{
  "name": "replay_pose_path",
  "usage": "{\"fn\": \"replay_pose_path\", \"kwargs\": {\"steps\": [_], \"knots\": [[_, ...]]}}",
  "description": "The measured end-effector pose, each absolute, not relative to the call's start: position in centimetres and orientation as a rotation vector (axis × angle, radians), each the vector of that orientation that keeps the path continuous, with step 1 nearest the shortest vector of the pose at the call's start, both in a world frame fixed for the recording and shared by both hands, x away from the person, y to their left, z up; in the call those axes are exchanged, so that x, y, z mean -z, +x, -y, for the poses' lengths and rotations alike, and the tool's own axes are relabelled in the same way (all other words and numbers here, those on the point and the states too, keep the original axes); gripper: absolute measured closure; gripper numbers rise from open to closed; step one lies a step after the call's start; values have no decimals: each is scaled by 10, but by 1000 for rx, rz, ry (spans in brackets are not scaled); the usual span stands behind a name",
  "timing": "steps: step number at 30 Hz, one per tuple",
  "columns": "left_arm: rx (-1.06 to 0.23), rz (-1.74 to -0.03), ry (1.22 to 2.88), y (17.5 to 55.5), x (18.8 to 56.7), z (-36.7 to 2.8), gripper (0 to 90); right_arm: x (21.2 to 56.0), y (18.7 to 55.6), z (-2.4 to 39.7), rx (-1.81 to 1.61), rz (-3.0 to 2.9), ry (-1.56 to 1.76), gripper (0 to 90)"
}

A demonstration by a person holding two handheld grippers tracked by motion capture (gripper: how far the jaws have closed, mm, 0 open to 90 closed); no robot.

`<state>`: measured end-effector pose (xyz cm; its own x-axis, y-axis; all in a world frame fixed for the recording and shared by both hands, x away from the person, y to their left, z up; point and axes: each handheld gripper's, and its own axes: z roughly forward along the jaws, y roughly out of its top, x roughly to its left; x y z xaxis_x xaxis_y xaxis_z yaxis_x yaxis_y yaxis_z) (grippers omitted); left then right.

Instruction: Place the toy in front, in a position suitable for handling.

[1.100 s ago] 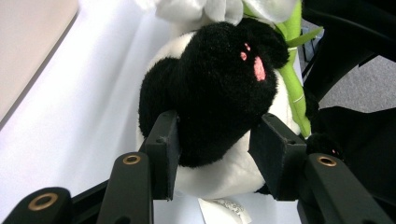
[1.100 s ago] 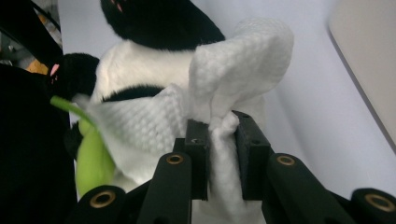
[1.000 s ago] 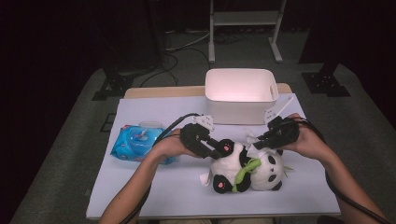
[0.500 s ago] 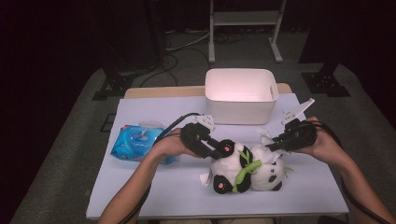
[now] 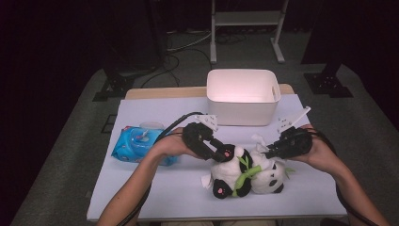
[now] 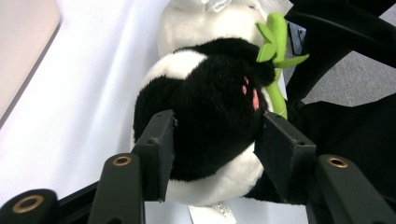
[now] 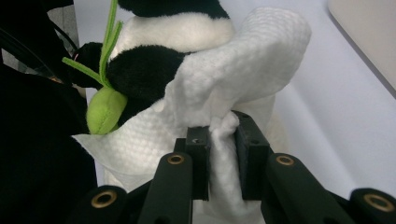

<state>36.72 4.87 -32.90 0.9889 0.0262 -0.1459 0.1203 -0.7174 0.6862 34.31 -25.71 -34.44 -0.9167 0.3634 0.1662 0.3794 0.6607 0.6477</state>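
the toy panda (image 5: 244, 176) lay on the white table cover (image 5: 155, 188), in front of the white bin (image 5: 242, 96) and between the two hands. the left gripper (image 5: 225, 154) reached in from the left, and in the left gripper view its jaws stood on either side of the panda's black paw (image 6: 219, 112) with its pink pads; they had just been opening, and the left jaw sat against the fur while the right one stood just beside it, so the hold looked loosened rather than tight. the right gripper (image 5: 269, 153) came in from the right, its jaws pinched narrowly on a bunched white wipe (image 7: 229, 93) that was draped against the panda's side, touching the fur next to the green bamboo sprig (image 7: 105, 109). a blue pack of wipes (image 5: 141, 146) lay well to the left on the cover, beside the left forearm.
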Motion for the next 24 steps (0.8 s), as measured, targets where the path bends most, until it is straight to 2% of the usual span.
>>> {"fn": "replay_pose_path", "kwargs": {"steps": [5,15,24], "knots": [[171,-64,2340,366,325,-43,468,344,340,253,1124,2852,-605,775],[197,-66,2339,363,330,-38,516,333,343,245,1094,2912,-553,773],[206,-40,2342,358,331,-39,520,331,350,198,1029,2931,-411,768]]}}
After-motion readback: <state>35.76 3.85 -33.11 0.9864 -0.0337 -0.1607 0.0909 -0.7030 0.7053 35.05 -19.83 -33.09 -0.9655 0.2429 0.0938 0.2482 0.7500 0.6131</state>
